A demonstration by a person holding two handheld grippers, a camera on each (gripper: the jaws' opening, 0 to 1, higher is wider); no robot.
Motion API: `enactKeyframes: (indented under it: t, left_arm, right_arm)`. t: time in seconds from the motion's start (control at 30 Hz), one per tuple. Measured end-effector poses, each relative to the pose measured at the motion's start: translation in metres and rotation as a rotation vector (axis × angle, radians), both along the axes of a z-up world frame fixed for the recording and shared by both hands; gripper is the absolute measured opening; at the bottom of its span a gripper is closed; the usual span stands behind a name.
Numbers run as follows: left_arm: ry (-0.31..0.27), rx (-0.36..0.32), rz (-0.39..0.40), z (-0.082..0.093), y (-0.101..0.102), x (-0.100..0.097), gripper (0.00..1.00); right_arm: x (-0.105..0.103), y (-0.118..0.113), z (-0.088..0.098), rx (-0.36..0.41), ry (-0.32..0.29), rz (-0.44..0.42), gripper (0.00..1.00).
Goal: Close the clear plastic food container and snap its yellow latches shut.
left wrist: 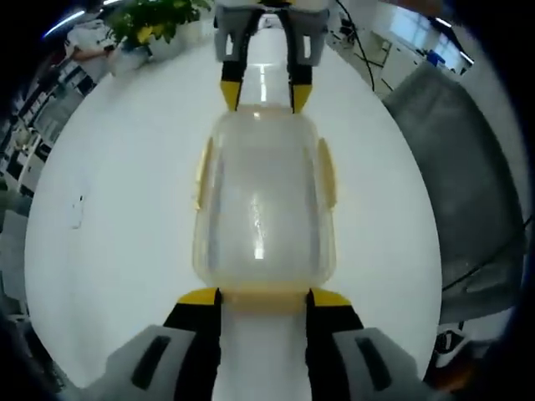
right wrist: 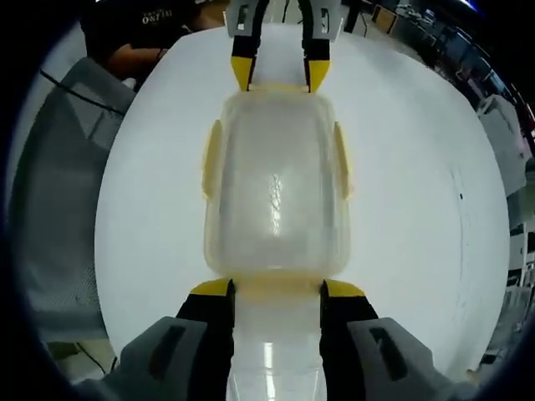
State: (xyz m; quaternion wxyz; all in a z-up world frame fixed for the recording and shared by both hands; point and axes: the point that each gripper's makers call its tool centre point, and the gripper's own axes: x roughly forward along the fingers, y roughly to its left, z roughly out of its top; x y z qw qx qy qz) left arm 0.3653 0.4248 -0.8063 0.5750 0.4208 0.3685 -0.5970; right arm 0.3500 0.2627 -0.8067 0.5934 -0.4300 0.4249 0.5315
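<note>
The clear rectangular plastic food container (left wrist: 263, 200) with its lid already on is resting mid-way on the white round table (left wrist: 117, 209), being bracketed endwise by the left gripper (left wrist: 264, 297) and right gripper (right wrist: 276, 290), jaws apart astride yellow end latches (right wrist: 276, 286), whose snapping is judged pending.

Left gripper (left wrist: 263, 296): black jaws with yellow tips on grey housings. Right gripper (right wrist: 276, 288): same build. Dark slots, possibly vents, on the grey housings.

Clear lidded container (left wrist: 264, 205) lies flat on white table (left wrist: 125, 209), yellow latches (left wrist: 327, 171) along its sides.
</note>
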Motion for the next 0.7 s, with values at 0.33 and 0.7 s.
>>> enactKeyframes:
  t: [0.33,0.7]
  left_arm:
    - [-0.051,-0.043,-0.012,0.041,-0.049,-0.014,0.33]
    - [-0.105,-0.015,-0.005,0.068,-0.122,-0.022,0.34]
  right_arm:
    - [-0.015,-0.048,0.045,-0.01,-0.065,-0.012,0.37]
    - [-0.02,-0.119,0.068,0.012,-0.131,-0.001,0.37]
